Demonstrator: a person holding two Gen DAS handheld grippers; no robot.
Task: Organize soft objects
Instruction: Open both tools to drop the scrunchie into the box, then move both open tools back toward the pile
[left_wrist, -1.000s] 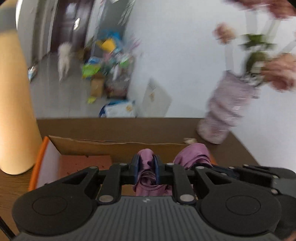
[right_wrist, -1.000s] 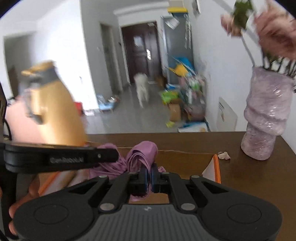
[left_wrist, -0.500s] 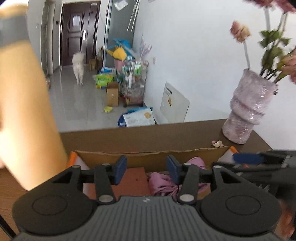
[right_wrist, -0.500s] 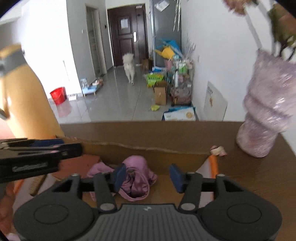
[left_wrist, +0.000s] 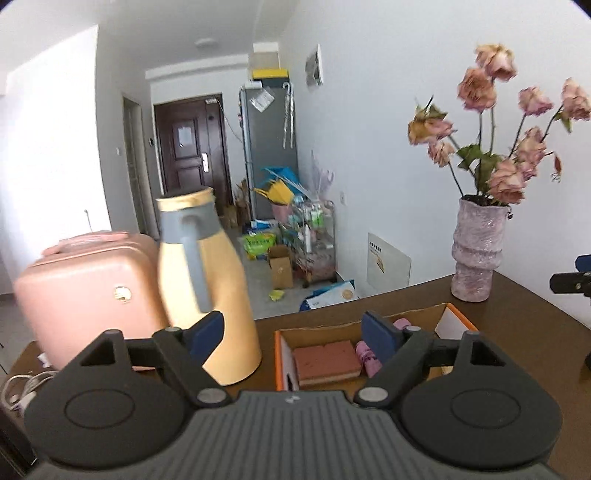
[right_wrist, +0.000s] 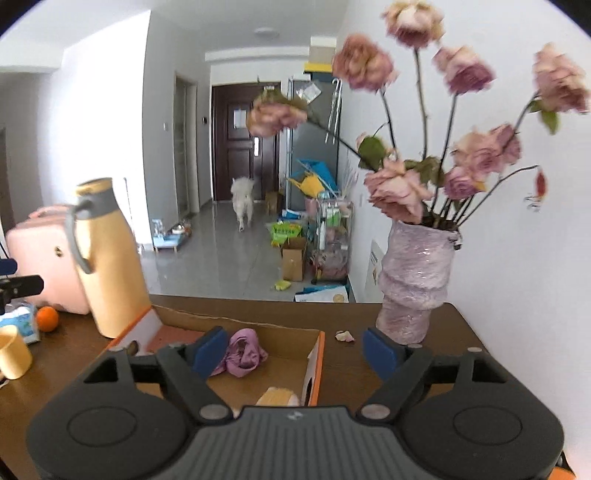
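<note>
- Purple cloth (right_wrist: 242, 352) is lying crumpled inside the cardboard box (right_wrist: 291, 338), loose, with nothing gripping it. From the left wrist view you only catch a bit of it (left_wrist: 367, 360) behind the right-hand finger.
- Left gripper (left_wrist: 293, 338) has its tongs spread wide apart and nothing between them. It's up above the near edge of the box (left_wrist: 325, 325).
- Right gripper (right_wrist: 295, 349) is the same: blue pads far apart, holding nothing, hanging over the box's right side.
- Also in the box: a reddish-brown sponge block (left_wrist: 327, 358) sitting left of the cloth, and a yellowish soft thing (right_wrist: 277, 397) at the near wall, mostly hidden by the gripper body.
- Box has orange outer sides and sits on a dark brown wooden table (right_wrist: 369, 354).
- Yellow thermos jug (left_wrist: 208, 284) with a grey handle stands just left of the box, and a pink suitcase (left_wrist: 85, 291) is behind it.
- Pinkish vase (right_wrist: 415, 284) of dried roses stands near the box's right side, with a fallen petal (right_wrist: 344, 336) between them.
- An orange (right_wrist: 47, 319) and a yellow cup (right_wrist: 13, 356) sit at the far left of the table.
</note>
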